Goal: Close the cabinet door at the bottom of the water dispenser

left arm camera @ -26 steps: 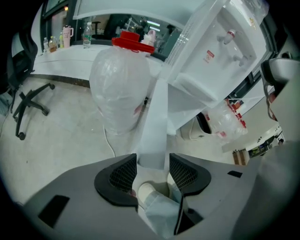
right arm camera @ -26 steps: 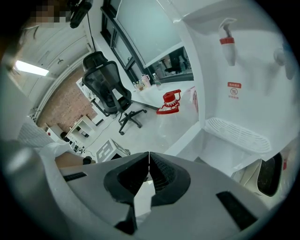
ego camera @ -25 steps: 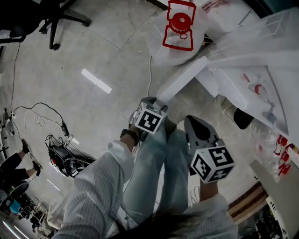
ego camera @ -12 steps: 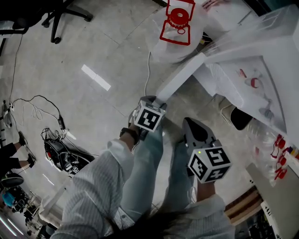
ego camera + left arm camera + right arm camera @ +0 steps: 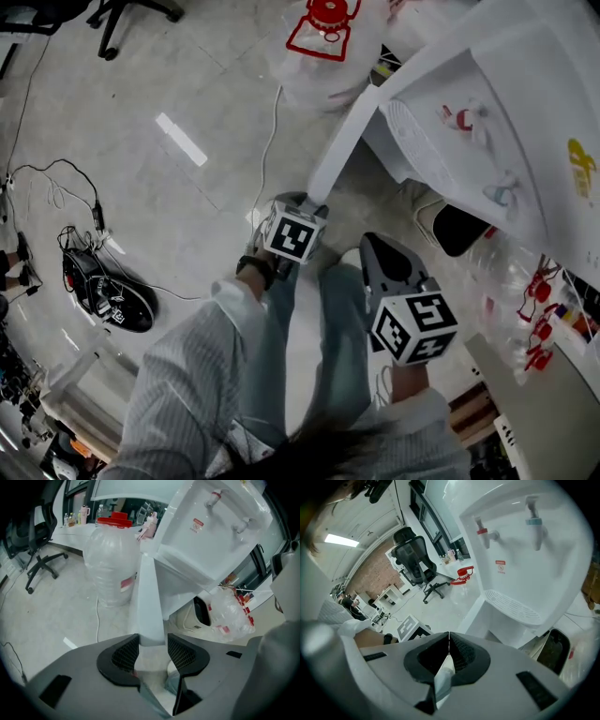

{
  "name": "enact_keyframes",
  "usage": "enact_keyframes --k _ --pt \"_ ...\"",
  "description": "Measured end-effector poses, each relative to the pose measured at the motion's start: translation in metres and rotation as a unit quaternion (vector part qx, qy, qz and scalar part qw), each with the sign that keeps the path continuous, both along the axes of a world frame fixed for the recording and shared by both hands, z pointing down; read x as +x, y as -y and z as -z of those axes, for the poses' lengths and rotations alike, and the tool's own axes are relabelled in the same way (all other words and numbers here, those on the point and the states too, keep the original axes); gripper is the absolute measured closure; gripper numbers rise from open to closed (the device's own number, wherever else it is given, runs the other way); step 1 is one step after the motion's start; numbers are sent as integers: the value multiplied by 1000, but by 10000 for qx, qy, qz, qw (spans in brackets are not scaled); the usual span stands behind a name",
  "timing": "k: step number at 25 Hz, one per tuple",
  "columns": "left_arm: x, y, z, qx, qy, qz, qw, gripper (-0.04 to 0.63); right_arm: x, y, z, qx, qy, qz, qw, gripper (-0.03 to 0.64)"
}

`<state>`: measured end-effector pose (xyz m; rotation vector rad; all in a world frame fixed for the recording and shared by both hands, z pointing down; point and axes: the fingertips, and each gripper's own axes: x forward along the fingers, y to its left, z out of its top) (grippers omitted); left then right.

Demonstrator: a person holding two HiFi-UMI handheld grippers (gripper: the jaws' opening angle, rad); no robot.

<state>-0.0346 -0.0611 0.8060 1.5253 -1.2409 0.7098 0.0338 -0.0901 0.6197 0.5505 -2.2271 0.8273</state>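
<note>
Nearest of all: striped sleeves [image 5: 183, 375] and pale jeans, seen from above.

Just beyond, on the right: the right gripper [image 5: 448, 641], jaws pressed together with nothing between them. Aimed toward the water dispenser [image 5: 525, 559] but short of it, touching nothing, apart from the door.

On the left and slightly farther: the left gripper [image 5: 153, 644], jaws set wide yet pinching the near, free edge of the cabinet door [image 5: 149, 602], having just been closing there. White door edge filling the gap from pad to pad.

Door open, standing on edge, running straight away from that claw, with the near end in the grip and the far end meeting the dispenser's base. Dispenser body to the right of the door, taps and drip grille facing the grippers.

On the floor by the dispenser's right side: a white thing with a black opening [image 5: 459, 228] and crumpled clear bags with red print [image 5: 229, 616].

Farther off, left of the door: a large water bottle [image 5: 112, 559] with a red cap, a white cord [image 5: 267, 141] trailing beside it.

Far left: a black office chair [image 5: 40, 541], with loose cables and a black device [image 5: 108, 295] on the pale floor.
</note>
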Motion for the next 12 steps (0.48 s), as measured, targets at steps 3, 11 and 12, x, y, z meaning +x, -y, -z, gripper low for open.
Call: enact_keyframes --k 3,11,12 --pt "28 2 0 50 -16 97 9999 394 27 -1 -4 9 -54 69 10000 603" --pt "79 14 0 153 112 357 9992 400 91 1 -10 49 -25 -131 9999 603" --pt "82 16 1 158 104 409 9990 400 96 1 -12 45 -20 -179 9998 603"
